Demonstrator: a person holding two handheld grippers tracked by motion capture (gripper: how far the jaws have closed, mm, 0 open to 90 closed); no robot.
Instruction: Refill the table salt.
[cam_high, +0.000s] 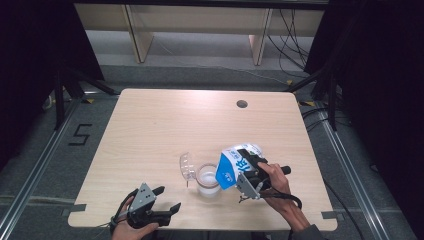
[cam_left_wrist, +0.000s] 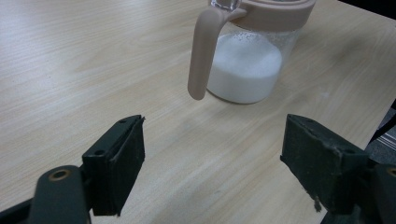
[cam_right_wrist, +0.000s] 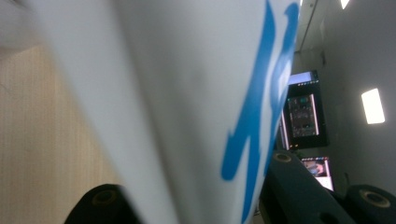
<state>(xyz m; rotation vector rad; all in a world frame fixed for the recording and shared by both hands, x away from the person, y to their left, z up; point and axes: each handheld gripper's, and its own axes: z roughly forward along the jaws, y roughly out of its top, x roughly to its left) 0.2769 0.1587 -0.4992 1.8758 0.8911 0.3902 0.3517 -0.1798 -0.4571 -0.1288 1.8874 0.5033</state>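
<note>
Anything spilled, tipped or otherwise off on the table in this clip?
No spill shows. The milk carton, clamped in the right tool, is tipped steeply over the glass jug, which holds milk with its clear lid flipped open. That looks like deliberate pouring. The left tool rests open nearby.

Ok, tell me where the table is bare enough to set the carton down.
Bare: the table's whole far half up to the round hole, and its left side. Crowded: the near middle, around the pitcher, the tilted carton and the right claw.
</note>
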